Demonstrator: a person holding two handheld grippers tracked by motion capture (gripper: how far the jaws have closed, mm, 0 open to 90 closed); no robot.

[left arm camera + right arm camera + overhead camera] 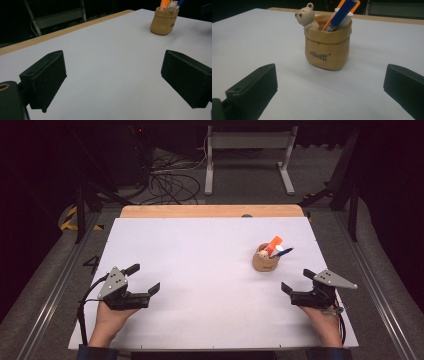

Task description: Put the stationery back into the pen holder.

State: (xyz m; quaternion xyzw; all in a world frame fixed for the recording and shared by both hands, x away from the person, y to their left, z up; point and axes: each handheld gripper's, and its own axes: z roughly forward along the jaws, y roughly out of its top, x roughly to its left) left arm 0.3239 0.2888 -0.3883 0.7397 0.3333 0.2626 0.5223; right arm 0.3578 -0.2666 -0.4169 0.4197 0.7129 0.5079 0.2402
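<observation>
Tan pen pot sits right of centre in high view, upright on white tabletop. Little bear figure on rim, orange marker and blue pen stick out top. Right gripper lower right, fingers wide apart, gripping nothing, pot near, nothing between. Left gripper lower left, fingers also apart, well apart from pot. Beyond tabletop at upper frame: cables, grey metal stand on floor.
</observation>
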